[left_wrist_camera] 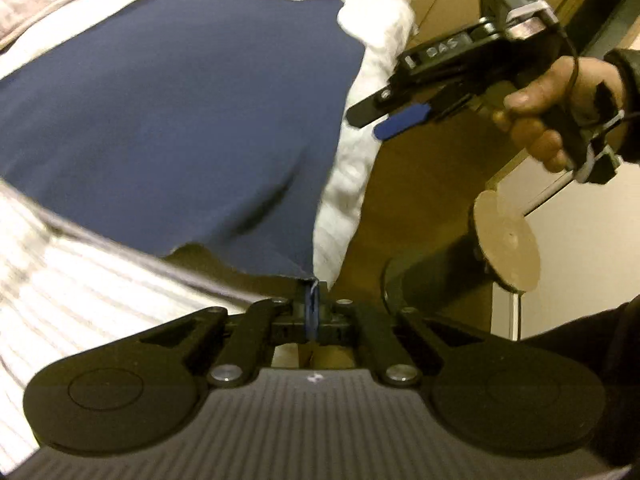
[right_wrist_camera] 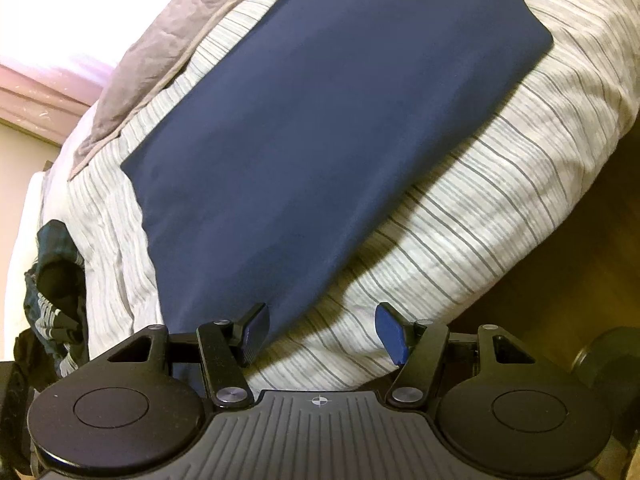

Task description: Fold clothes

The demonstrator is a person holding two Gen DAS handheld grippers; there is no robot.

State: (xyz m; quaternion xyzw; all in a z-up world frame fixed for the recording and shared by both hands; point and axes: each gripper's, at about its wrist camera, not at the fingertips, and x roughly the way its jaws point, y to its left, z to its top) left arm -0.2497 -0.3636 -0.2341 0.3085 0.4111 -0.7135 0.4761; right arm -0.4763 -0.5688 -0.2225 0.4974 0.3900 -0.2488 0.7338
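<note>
A navy blue garment [left_wrist_camera: 180, 120] lies spread over a striped bed cover [left_wrist_camera: 72, 300]. My left gripper [left_wrist_camera: 312, 300] is shut on the garment's near corner and lifts that edge off the bed. In the left wrist view my right gripper [left_wrist_camera: 384, 120] hangs in the air to the right of the garment, held by a hand [left_wrist_camera: 536, 108], its blue pad showing. Seen from the right wrist, the same garment [right_wrist_camera: 320, 120] stretches away, and my right gripper [right_wrist_camera: 320, 334] is open with its blue pads [right_wrist_camera: 392, 334] wide apart above the garment's near edge and the striped cover [right_wrist_camera: 480, 220].
A grey-beige blanket [right_wrist_camera: 160, 48] lies at the far side of the bed. A dark patterned bundle of clothes [right_wrist_camera: 56, 288] sits at the bed's left edge. Brown floor [right_wrist_camera: 560, 280] lies right of the bed. A round tan disc [left_wrist_camera: 508, 240] on a dark base stands on the floor.
</note>
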